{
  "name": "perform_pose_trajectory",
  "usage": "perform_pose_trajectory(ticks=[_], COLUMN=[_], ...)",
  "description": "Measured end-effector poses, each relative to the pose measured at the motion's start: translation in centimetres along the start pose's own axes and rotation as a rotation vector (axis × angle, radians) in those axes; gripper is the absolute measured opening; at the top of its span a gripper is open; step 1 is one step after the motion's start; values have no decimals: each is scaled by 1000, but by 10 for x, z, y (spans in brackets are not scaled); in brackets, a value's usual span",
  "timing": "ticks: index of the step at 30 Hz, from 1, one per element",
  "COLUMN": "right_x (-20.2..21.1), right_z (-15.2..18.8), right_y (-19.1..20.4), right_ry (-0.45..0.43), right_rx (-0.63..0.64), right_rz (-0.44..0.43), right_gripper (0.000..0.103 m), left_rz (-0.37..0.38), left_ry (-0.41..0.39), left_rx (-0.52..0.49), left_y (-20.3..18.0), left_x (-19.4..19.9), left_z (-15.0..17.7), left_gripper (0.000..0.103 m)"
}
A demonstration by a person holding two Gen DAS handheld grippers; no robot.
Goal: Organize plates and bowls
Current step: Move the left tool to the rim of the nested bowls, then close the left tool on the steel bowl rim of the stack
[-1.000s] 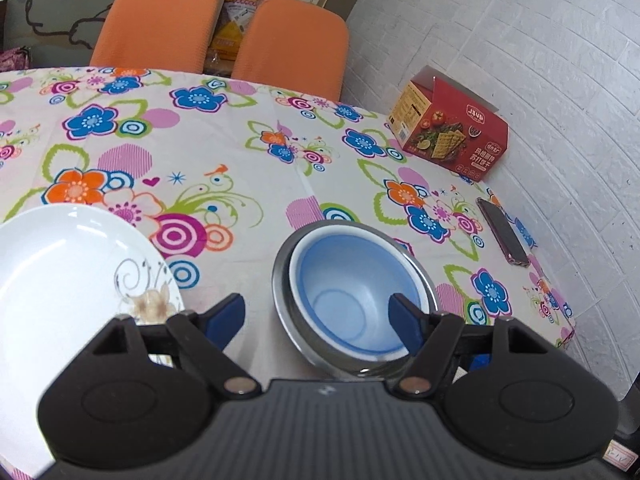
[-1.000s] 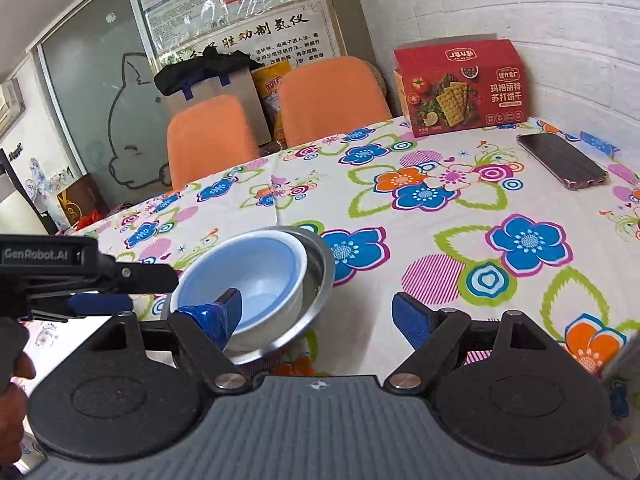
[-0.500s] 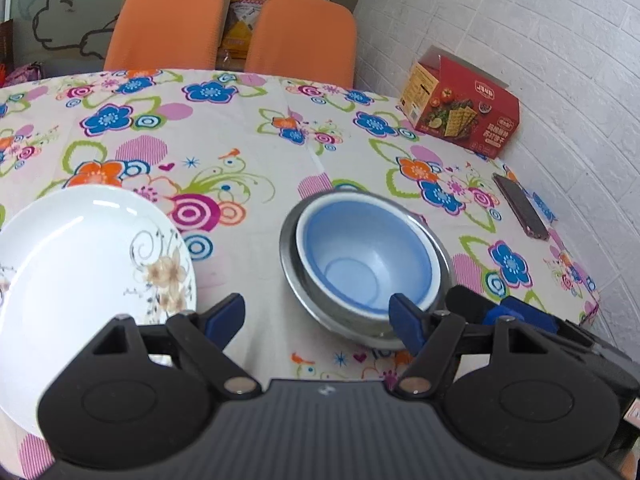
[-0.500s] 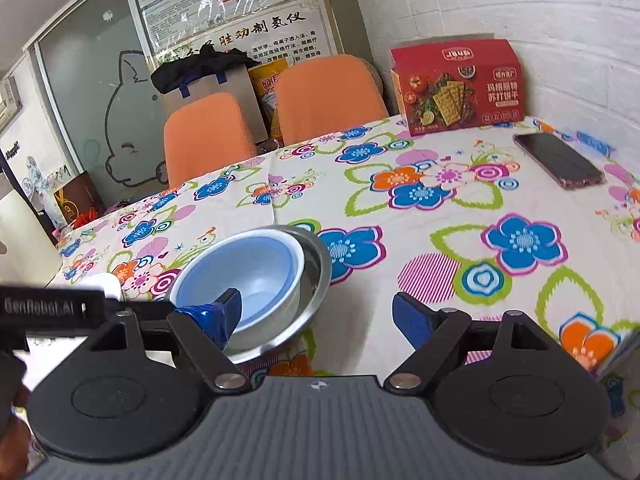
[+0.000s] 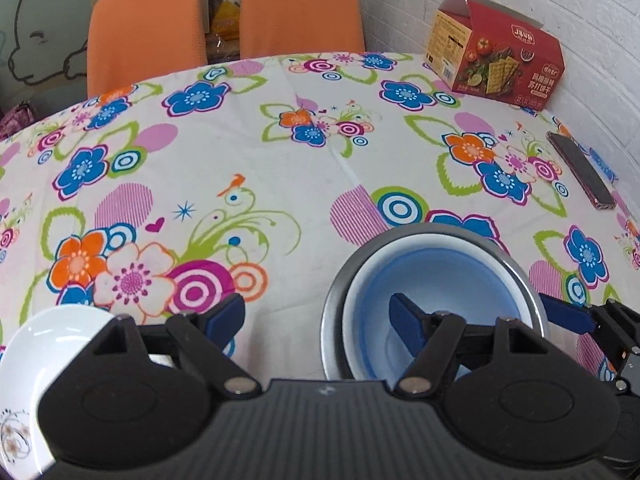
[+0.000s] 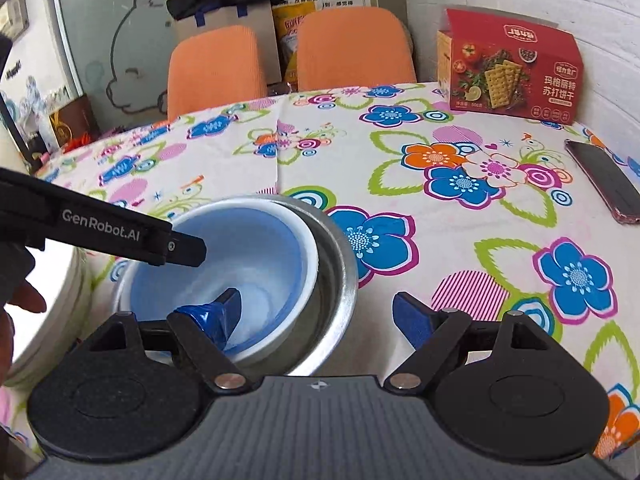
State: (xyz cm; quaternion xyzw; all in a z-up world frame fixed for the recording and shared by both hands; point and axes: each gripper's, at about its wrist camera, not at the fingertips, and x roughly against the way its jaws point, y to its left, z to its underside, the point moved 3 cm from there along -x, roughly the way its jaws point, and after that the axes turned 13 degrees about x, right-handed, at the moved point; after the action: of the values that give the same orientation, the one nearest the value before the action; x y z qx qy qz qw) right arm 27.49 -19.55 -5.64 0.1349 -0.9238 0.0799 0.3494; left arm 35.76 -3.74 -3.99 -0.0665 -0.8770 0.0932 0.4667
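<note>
Blue bowl (image 5: 436, 280) nested in steel bowl (image 5: 520, 256), apparently.

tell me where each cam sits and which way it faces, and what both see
Left wrist: on the left tool, looking forward and down across the floral table; its right finger hangs over the blue bowl.
Right wrist: on the right tool, facing the orange chairs; its fingers straddle the steel bowl rim; the left tool's arm and a hand show.
Shared: the nested bowls, white plate, cracker box, phone.
</note>
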Motion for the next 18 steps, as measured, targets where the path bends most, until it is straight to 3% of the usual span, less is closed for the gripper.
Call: perform_pose_trajectory(ticks=[7, 18], right_x=[-11, -10], right_z=[2, 10], right_y=[6, 7], right_ry=[24, -77], right_rx=[19, -11], right_rz=[2, 21], right_gripper=[71, 75], left_rz=[-4, 50], left_ry=[4, 44], left_rx=[-58, -57], left_y=[-9, -9], left_x=[-15, -24], left_z=[0, 3], left_gripper=[73, 78])
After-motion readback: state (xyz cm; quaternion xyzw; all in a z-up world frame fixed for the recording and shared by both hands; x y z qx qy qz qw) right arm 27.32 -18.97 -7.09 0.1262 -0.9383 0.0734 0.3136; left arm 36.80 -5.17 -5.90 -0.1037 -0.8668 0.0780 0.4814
